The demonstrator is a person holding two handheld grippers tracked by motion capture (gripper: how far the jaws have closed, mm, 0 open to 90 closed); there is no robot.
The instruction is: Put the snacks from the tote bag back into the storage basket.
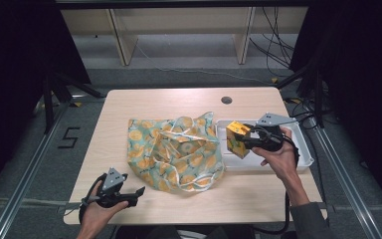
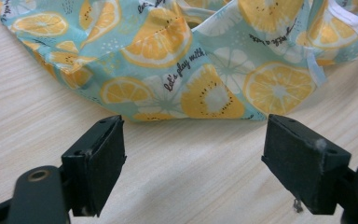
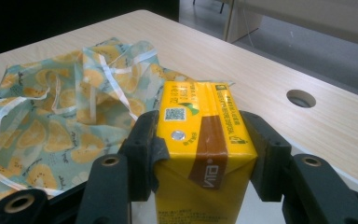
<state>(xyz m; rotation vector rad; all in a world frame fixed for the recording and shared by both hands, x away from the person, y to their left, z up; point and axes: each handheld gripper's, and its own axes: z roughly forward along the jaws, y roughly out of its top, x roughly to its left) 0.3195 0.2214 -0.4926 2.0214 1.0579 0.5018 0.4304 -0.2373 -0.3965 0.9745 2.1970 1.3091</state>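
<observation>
Over the white tray [image 1: 306, 158], yellow carton [image 3: 203, 154] clamped between right gripper [image 3: 200, 154] jaws, left gripper [image 2: 196, 161] agape, empty.

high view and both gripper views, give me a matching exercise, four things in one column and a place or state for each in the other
Things:
1. yellow drink carton
2. fruit-print cloth bag
3. left gripper
4. white tray

Places or states:
A. open, near the table's front edge
B. clamped in the right gripper
C. crumpled at mid-table
D. right side of the table

Pairs: 1-B, 2-C, 3-A, 4-D
</observation>
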